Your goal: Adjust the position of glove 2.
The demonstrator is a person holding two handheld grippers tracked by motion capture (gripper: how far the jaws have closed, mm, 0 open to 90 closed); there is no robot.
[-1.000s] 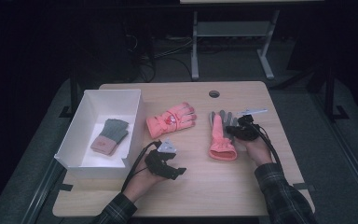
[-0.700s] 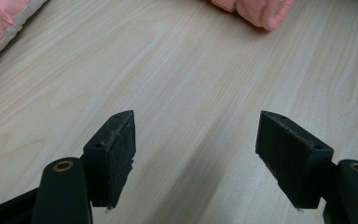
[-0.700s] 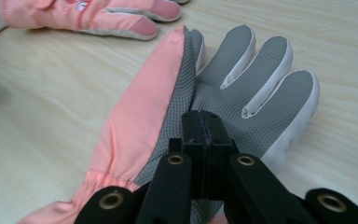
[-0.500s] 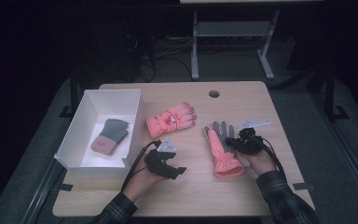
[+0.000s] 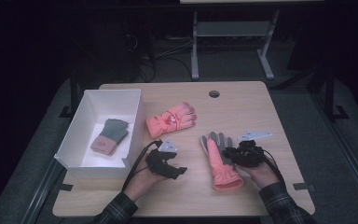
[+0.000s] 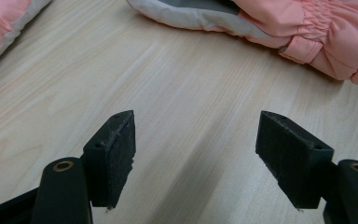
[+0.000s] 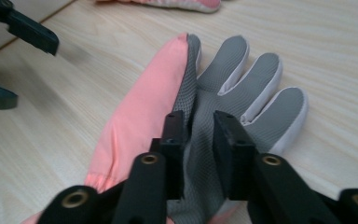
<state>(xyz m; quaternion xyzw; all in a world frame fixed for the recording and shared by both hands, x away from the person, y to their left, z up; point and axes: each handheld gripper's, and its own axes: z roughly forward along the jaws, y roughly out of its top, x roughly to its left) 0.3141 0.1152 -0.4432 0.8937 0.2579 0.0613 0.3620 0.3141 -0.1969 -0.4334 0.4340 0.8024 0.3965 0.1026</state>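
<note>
1. White box at left edge of the table, grey-pink glove inside.
2. Left gripper jaws wide, nothing between, resting on wood.
3. Pink glove just beyond it.
4. Grey-palmed pink glove lies flat, mid-right.
5. Right gripper jaws narrow, just been opening over the palm, not pinching.

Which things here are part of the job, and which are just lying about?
In the job:
right tool, over the palm-up pink glove
second pink glove
white box, grey-and-pink glove inside
left tool, open over bare table

Lying about:
metal stand behind
floor cables
</note>
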